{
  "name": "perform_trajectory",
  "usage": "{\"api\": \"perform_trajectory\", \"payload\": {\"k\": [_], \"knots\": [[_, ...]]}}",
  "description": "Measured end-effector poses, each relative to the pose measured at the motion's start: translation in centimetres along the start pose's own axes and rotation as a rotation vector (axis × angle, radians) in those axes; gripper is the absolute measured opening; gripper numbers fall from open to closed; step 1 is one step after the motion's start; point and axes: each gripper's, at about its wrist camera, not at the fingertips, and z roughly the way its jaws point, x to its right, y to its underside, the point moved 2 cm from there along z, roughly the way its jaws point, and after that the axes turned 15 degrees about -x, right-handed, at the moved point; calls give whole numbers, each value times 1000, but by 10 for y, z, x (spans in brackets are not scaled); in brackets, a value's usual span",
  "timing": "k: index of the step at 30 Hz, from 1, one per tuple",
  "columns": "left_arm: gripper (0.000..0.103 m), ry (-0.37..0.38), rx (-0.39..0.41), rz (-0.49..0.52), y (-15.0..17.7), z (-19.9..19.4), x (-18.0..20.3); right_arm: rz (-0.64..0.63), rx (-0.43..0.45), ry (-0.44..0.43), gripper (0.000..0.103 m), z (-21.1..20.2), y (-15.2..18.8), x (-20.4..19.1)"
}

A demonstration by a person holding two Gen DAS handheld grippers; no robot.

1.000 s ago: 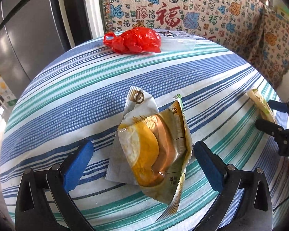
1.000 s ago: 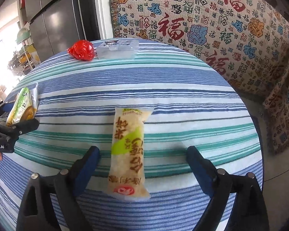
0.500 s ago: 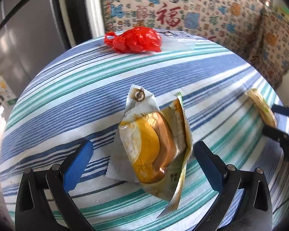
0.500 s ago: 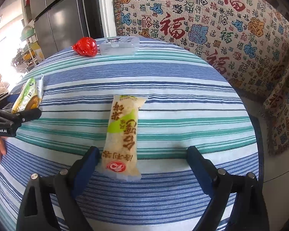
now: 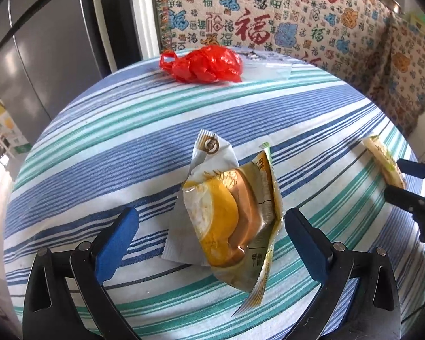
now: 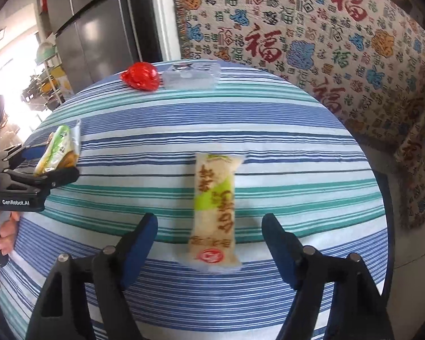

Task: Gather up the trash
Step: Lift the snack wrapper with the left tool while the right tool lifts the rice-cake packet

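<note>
A crumpled yellow and green snack wrapper (image 5: 232, 215) lies on the striped tablecloth between the fingers of my open left gripper (image 5: 209, 226); it also shows in the right wrist view (image 6: 60, 148). A long white and green snack packet (image 6: 215, 209) lies between the fingers of my open right gripper (image 6: 209, 232); it shows at the right in the left wrist view (image 5: 384, 161). A red plastic bag (image 5: 204, 63) and a clear plastic box (image 6: 191, 75) sit at the far edge of the table.
The round table (image 6: 240, 119) has a blue, green and white striped cloth. A patterned sofa cover (image 6: 325, 36) stands behind and to the right. A grey fridge (image 6: 99, 22) stands at the back left. The table edge drops off on the right.
My right gripper has shifted left and closer, so the long packet now lies centred between its fingers. My left gripper has barely moved around the yellow wrapper.
</note>
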Motion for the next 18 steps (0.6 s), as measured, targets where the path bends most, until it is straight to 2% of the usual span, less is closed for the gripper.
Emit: {"api": "perform_trajectory", "payload": {"k": [1,2,3,4,5,6,8,9,14,18], "knots": [[102,-1,9,10,0,-1,1,0,-5,-4,58,2,0,-2],[101,3,9,20,1,-1,3,6,-22,-9,37,6,0,-2],[93,8,5,33,1,0,4,10,-15,23,29,5,0,-2],[78,10,-2,42,1,1,6,15,-26,26,25,6,-1,-1],[74,17,9,51,2,-1,7,27,-29,7,23,5,-1,1],[63,8,15,56,3,-3,7,37,-27,-8,22,3,0,2],[54,5,34,75,6,-7,9,34,-7,-6,21,-5,2,1],[38,6,46,85,8,-10,10,27,8,-2,21,-10,3,-1],[31,41,69,96,13,-19,16,25,56,8,21,-38,14,-1],[28,90,120,124,17,-35,33,42,76,29,21,-60,33,7]]}}
